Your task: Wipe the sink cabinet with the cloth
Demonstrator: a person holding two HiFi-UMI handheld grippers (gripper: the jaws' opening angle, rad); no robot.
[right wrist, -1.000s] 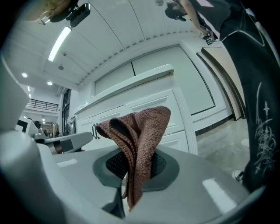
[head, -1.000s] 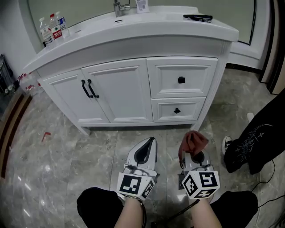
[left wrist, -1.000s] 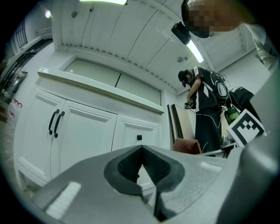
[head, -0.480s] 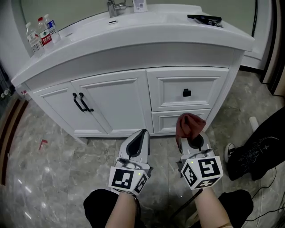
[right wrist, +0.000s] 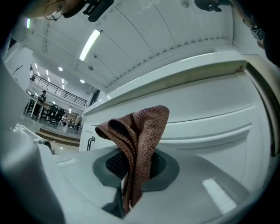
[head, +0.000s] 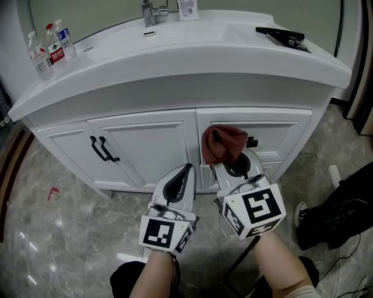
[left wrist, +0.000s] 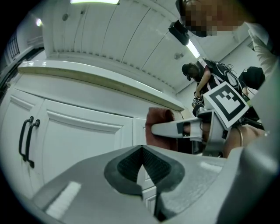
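The white sink cabinet (head: 145,139) fills the upper half of the head view, with two doors on the left and drawers on the right. My right gripper (head: 230,162) is shut on a reddish-brown cloth (head: 222,143), and the bunched cloth (right wrist: 139,135) is held up right in front of the upper drawer (head: 280,132), close to or touching it. It hides the drawer knob. My left gripper (head: 181,177) is shut with nothing in it, hanging below the right door's lower edge. In the left gripper view the cloth (left wrist: 157,119) shows to the right.
Water bottles (head: 49,49) stand on the countertop's left end, a faucet (head: 151,10) at the back, a dark object (head: 285,35) on the right end. Black door handles (head: 100,149) sit on the left doors. Dark clothing (head: 338,209) lies on the marble floor at right.
Both grippers have moved up and toward the cabinet. The right gripper has carried the cloth from floor level up to the upper drawer front.
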